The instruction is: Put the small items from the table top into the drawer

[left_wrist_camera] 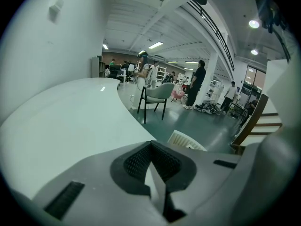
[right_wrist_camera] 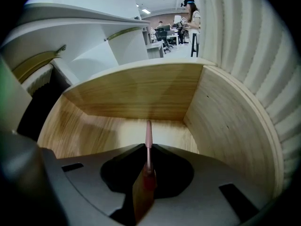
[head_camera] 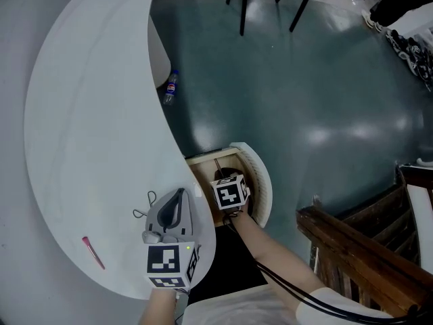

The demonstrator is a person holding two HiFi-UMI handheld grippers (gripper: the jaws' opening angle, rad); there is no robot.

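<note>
The fingers of the right gripper (right_wrist_camera: 147, 161) grip a thin pink stick (right_wrist_camera: 148, 133) inside the light wooden drawer (right_wrist_camera: 131, 98). The left gripper (left_wrist_camera: 153, 168), over the curved white table (head_camera: 88, 114), has its fingers closed on nothing.

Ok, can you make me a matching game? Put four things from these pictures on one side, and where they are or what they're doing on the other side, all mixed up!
Things:
1. bottle
2. drawer
3. left hand-held gripper
4. right hand-held gripper

Place or state:
A. shut on a thin pink stick
B. on the floor
C. shut, with nothing in it
D. pulled open

Right pairs: 1-B, 2-D, 3-C, 4-A.
</note>
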